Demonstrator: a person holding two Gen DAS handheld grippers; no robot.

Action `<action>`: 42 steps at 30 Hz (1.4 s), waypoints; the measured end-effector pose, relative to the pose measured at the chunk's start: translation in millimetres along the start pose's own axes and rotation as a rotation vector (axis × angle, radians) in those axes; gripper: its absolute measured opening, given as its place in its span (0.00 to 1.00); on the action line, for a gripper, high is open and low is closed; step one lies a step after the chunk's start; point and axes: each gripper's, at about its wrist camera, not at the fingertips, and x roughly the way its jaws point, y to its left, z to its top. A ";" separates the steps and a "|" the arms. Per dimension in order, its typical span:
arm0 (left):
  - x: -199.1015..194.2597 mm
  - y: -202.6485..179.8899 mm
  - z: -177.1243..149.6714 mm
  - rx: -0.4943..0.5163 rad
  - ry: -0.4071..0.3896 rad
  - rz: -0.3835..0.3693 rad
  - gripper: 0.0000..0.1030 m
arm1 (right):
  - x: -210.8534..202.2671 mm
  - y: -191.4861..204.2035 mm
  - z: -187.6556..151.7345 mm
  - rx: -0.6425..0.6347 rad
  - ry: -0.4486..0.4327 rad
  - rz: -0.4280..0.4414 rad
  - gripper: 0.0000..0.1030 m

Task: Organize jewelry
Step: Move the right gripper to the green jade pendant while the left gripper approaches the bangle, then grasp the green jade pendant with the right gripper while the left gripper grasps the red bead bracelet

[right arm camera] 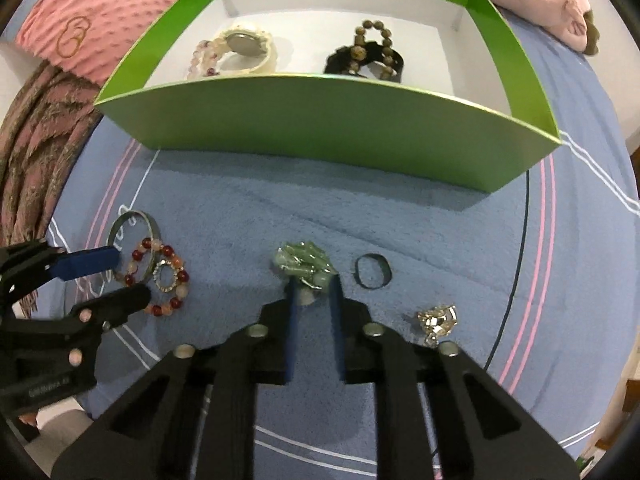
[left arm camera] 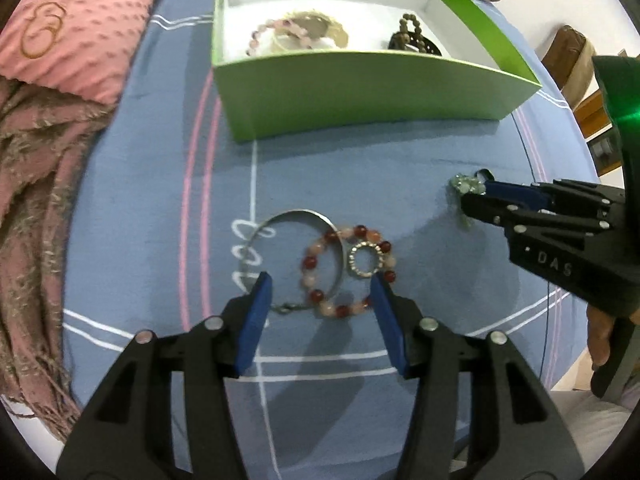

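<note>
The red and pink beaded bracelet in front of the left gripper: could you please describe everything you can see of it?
The beaded bracelet is a closed loop of round, glossy beads, dark red alternating with pale pink, lying flat on the blue cloth. It overlaps the silver bangle, and a small sparkly ring sits on its upper right part. The left gripper is open, its blue fingers straddling the loop; whether they touch it is unclear.

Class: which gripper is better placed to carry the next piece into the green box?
Right. The right gripper is already closing around the green beaded piece; the left gripper hangs open over the red bead bracelet.
</note>
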 end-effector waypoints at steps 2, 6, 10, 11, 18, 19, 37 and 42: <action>2.7 3.4 0.7 -0.010 0.006 -0.032 0.46 | 1.4 7.0 -5.3 -0.015 -0.003 0.001 0.07; 2.4 7.3 0.4 -0.019 0.008 -0.061 0.35 | 0.2 12.3 -10.3 -0.022 -0.005 0.013 0.07; 5.9 1.5 6.2 0.014 0.006 -0.075 0.29 | -1.3 12.0 -12.0 -0.014 -0.007 0.023 0.07; 5.7 2.5 6.1 0.025 0.009 -0.069 0.28 | -2.2 11.7 -12.6 -0.012 -0.007 0.025 0.07; 19.3 -5.6 16.0 0.082 0.033 -0.057 0.27 | -10.5 5.2 -15.4 0.002 -0.011 0.038 0.07; 20.7 -6.6 17.7 0.092 0.033 -0.062 0.27 | -11.3 3.6 -16.1 0.006 -0.011 0.040 0.07; 27.2 -13.2 29.8 0.242 0.053 -0.028 0.27 | -8.1 -4.4 -15.5 0.034 -0.006 0.042 0.07; 29.8 -25.6 33.0 0.275 0.050 -0.011 0.27 | -7.9 -6.7 -16.3 0.040 -0.005 0.045 0.07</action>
